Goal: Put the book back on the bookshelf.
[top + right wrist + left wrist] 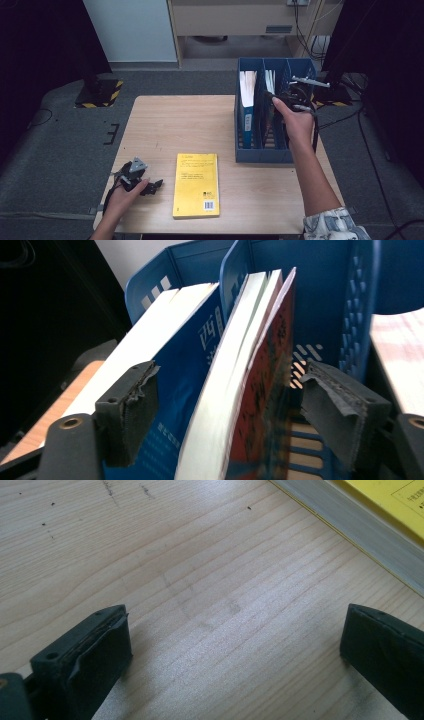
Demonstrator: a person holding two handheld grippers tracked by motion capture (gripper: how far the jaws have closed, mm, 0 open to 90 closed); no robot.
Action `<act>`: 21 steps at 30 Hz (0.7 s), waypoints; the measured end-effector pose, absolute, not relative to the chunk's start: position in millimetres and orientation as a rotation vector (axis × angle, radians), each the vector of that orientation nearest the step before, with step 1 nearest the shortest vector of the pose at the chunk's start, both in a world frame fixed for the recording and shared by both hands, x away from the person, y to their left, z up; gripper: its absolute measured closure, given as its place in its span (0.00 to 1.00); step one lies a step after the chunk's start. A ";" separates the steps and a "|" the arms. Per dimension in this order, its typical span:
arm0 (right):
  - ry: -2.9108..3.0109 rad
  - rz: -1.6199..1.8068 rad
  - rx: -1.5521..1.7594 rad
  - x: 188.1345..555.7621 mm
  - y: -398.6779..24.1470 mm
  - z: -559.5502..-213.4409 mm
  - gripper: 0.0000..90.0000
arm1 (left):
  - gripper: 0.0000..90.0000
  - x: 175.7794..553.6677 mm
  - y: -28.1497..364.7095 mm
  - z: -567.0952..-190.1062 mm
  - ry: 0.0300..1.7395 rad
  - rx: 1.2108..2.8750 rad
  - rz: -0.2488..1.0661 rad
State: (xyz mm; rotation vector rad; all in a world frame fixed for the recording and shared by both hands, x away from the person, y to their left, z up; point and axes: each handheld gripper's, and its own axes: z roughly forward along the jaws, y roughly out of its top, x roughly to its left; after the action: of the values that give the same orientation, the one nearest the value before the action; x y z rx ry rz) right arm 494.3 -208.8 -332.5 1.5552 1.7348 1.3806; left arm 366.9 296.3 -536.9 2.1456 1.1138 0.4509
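Grey carpeted room, wooden table (165,125), both hand-held grippers open, holding nothing, blue file rack (262,155).

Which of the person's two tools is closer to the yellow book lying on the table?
The left tool rests on the table just beside the yellow book, jaws open. The right tool is farther off, up at the blue file rack, jaws apart around a red-covered book.

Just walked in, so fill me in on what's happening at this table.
A person is filing books into a blue file rack. The right gripper is at the rack, jaws open around a red-covered book standing in the middle slot. The left gripper rests open on the table beside a yellow book lying flat.
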 end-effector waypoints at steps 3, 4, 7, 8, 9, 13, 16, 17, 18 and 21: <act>1.744 1.348 1.511 486.0 -210.1 -332.3 0.24 | 0.00 367.0 296.3 -536.9 1.114 2.145 0.451; 1.745 1.346 1.501 483.3 -210.3 -332.5 0.24 | 0.00 367.0 296.6 -536.7 1.111 2.151 0.451; 1.752 1.362 1.483 475.1 -211.0 -334.1 0.23 | 0.00 367.0 296.6 -536.7 1.111 2.151 0.451; 1.756 1.358 1.477 472.1 -211.0 -334.3 0.22 | 0.00 367.0 296.6 -536.7 1.111 2.151 0.451; 1.761 1.351 1.464 469.3 -211.5 -334.6 0.22 | 0.00 367.0 296.6 -536.7 1.111 2.151 0.451; 1.763 1.357 1.442 456.4 -215.0 -335.5 0.21 | 0.00 367.1 296.6 -536.7 1.111 2.152 0.451; 1.782 1.355 1.435 447.6 -215.4 -340.4 0.21 | 0.00 367.1 296.6 -536.7 1.110 2.152 0.451; 1.786 1.357 1.433 445.0 -215.4 -342.6 0.20 | 0.00 367.1 296.6 -536.7 1.110 2.152 0.451; 1.794 1.355 1.433 442.7 -215.2 -344.8 0.20 | 0.00 367.1 296.6 -536.7 1.110 2.152 0.451; 1.812 1.351 1.434 437.5 -215.3 -351.3 0.19 | 0.00 367.1 296.6 -536.7 1.110 2.152 0.451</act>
State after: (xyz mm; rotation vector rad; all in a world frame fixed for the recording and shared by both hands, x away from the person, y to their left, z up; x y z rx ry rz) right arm 437.5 -215.3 -351.3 1.4343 1.8117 1.3508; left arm 367.1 296.6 -536.7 2.1522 1.1098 0.4509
